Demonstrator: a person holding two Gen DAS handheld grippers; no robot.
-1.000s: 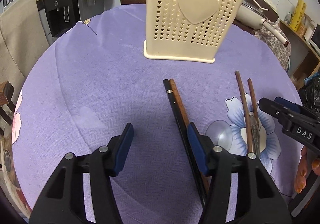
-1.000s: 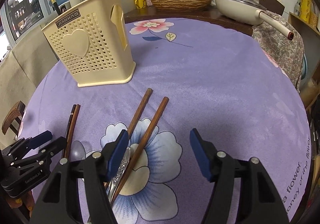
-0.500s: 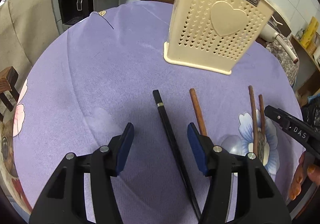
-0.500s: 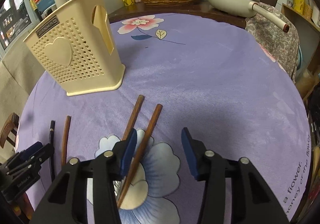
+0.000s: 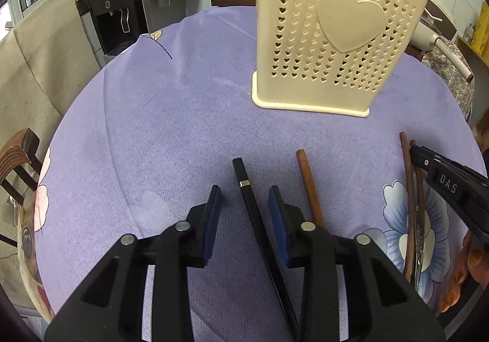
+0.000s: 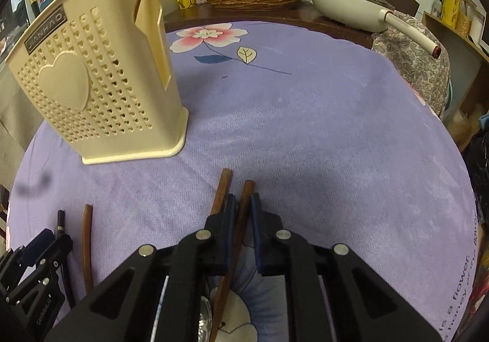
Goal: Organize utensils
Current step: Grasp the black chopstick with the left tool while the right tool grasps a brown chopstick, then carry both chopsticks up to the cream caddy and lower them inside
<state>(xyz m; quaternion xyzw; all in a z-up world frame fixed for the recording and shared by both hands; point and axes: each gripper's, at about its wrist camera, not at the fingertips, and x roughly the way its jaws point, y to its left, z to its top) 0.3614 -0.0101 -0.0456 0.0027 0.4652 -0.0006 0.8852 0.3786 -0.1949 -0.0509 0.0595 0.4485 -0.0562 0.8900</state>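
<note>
Chopsticks are the things in hand, lying loose on the purple cloth in front of the cream holder.

The right gripper has just been closing, and its blue pads now stand narrow around one brown chopstick, touching it or very nearly. This chopstick's twin lies just outside the left pad, and a metal spoon shows beneath the gripper body.

The left gripper has also just been closing but is only partly drawn in. The black chopstick lies between its pads with cloth visible on both sides, so nothing is gripped there yet. Another brown chopstick lies just beyond its right pad.

The step looks like the pickup: each gripper is settling on a single stick. Next, the left would need to finish closing on the black stick. The right should lift only once its hold is firm, without dragging the neighbouring stick. Each stick would then be tipped upright and carried over to the holder's open top.
</note>
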